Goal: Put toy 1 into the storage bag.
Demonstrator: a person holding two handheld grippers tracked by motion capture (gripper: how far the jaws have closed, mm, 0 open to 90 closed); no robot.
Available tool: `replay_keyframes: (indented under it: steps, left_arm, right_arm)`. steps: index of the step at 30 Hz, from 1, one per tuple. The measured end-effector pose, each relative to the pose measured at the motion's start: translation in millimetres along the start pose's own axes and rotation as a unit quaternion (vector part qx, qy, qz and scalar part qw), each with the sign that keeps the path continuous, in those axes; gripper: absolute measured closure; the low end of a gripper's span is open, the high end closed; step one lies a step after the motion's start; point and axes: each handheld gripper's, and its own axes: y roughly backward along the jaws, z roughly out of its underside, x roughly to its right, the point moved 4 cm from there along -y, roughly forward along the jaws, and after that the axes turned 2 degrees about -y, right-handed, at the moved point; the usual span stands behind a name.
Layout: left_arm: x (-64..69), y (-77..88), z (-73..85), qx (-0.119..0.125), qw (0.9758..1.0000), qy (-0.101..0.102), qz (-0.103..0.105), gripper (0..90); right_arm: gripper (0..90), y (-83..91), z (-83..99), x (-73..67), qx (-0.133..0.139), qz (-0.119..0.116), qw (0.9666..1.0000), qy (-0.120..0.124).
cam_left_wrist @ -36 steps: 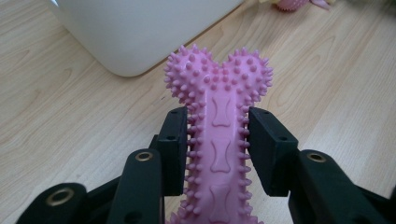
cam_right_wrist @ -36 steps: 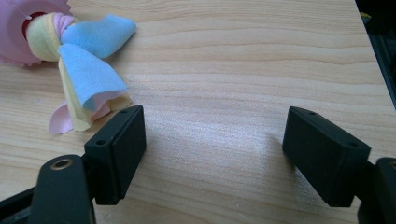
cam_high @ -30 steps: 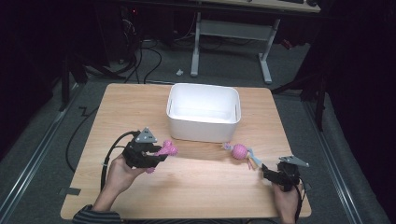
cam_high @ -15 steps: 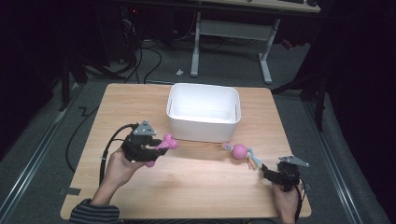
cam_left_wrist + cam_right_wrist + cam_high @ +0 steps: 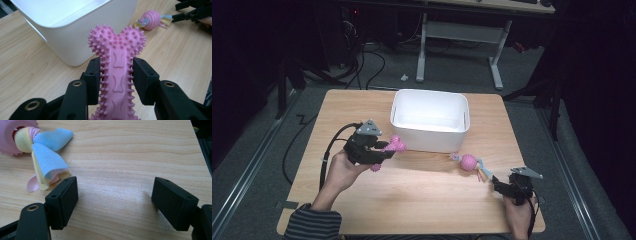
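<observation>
A pink spiky bone-shaped toy point(image 5: 116, 65) is clamped between the jaws of my left gripper point(image 5: 116, 82), lifted off the table just left of the white bin point(image 5: 430, 120). The same toy point(image 5: 394, 145) and left gripper point(image 5: 379, 152) show in the high view. A pink ball toy with blue, yellow and pink fabric strips point(image 5: 470, 163) lies on the table in front of the bin. My right gripper point(image 5: 113, 202) rests low at the table's front right with its jaws wide apart; the fabric strips point(image 5: 46, 160) lie just beyond its left jaw, not touched.
The white bin point(image 5: 67, 27) stands at the back middle of the wooden table point(image 5: 422, 200). The table's right edge is close to my right gripper point(image 5: 499, 186). A desk frame and cables stand on the floor behind the table.
My left gripper has risen with the pink bone toy and drifted slightly toward the bin. The right gripper and the ball toy have stayed put.
</observation>
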Motion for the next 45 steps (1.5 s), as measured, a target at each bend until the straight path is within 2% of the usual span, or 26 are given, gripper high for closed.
replay_keyframes:
  steps: [12, 24, 38, 45]
  left_arm:
    - [-4.9, -1.9, -23.9, 0.007, 0.9999, -0.003, 0.013, 59.8]
    - [-8.2, -7.7, -51.0, 0.004, 0.9998, -0.014, 0.017, 59.9]
    - [-14.4, -17.1, -83.4, 0.0, 0.9997, -0.024, 0.01, 59.9]
    - [-19.2, -23.8, -98.1, 0.0, 0.9997, -0.022, 0.005, 59.8]
  right_arm:
    - [21.4, 0.1, 0.0, 0.0, -0.001, 0.0, 1.0, 0.0]
    - [21.4, 0.1, 0.0, 0.0, -0.001, 0.0, 1.0, 0.001]
    - [21.4, 0.1, 0.1, -0.4, 0.0, -0.001, 1.0, 0.001]
    - [21.4, 0.2, 0.2, -0.8, -0.001, -0.002, 1.0, 0.001]
